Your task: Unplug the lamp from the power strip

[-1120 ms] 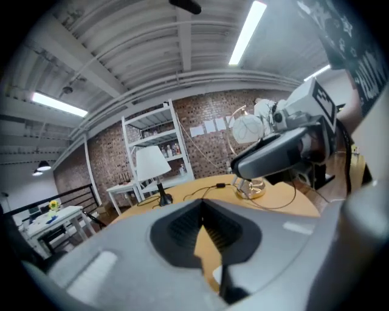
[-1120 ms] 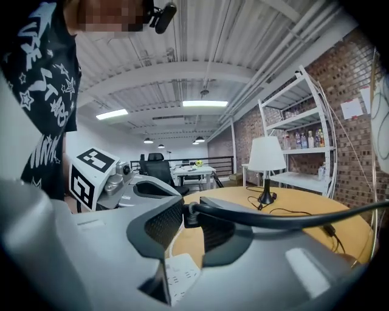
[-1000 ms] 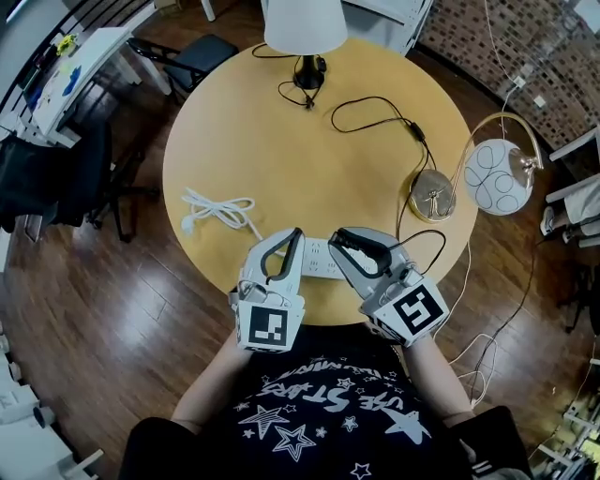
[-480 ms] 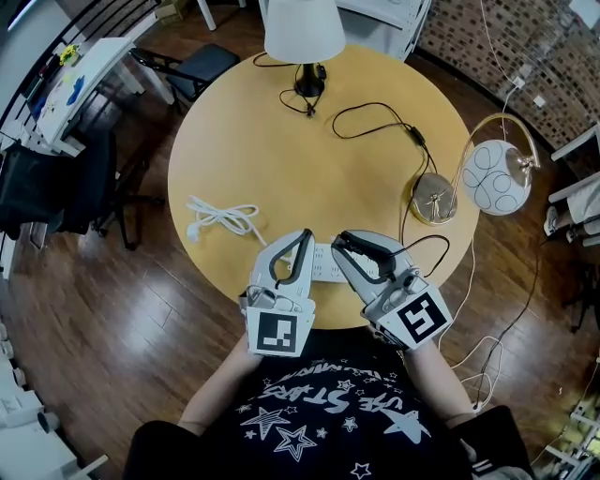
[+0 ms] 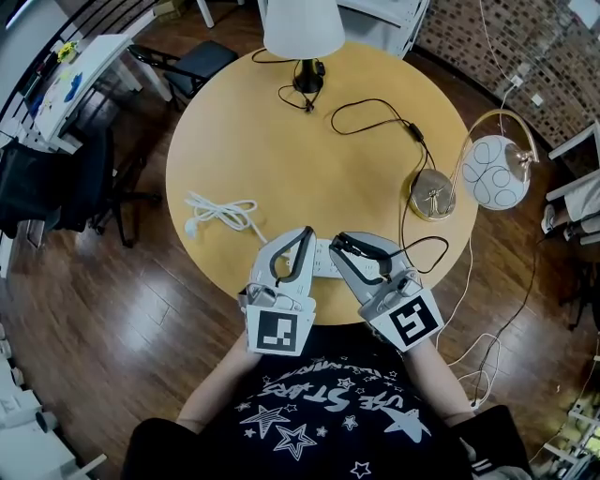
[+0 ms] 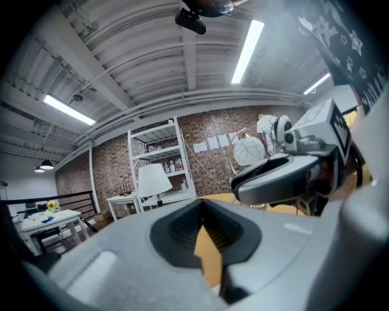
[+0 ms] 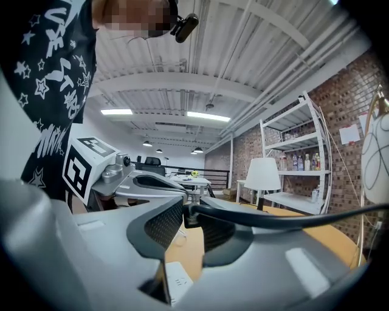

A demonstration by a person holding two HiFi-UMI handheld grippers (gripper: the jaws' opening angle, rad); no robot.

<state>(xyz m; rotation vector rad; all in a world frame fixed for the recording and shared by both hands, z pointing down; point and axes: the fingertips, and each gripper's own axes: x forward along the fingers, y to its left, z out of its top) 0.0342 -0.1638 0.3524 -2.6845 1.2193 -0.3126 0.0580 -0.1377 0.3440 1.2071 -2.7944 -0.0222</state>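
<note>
A white power strip [image 5: 322,263] lies near the front edge of the round wooden table [image 5: 281,159]. My right gripper [image 5: 339,242] is over its right part, shut on a black plug [image 7: 186,215]. The plug's black cord [image 7: 273,217] loops away towards the gold lamp's base [image 5: 432,195]. The fingers hide whether the plug sits in its socket. The strip's end [image 7: 177,280] shows below the right jaws. My left gripper [image 5: 302,234] rests over the strip's left part, fingertips together, nothing between them [image 6: 202,206].
A lamp with a white shade [image 5: 303,26] stands at the table's far edge, its black cord [image 5: 298,94] beside it. The gold lamp's globe [image 5: 497,175] hangs past the right rim. A coiled white cable [image 5: 220,212] lies at the left. Chairs and a desk [image 5: 70,75] stand beyond.
</note>
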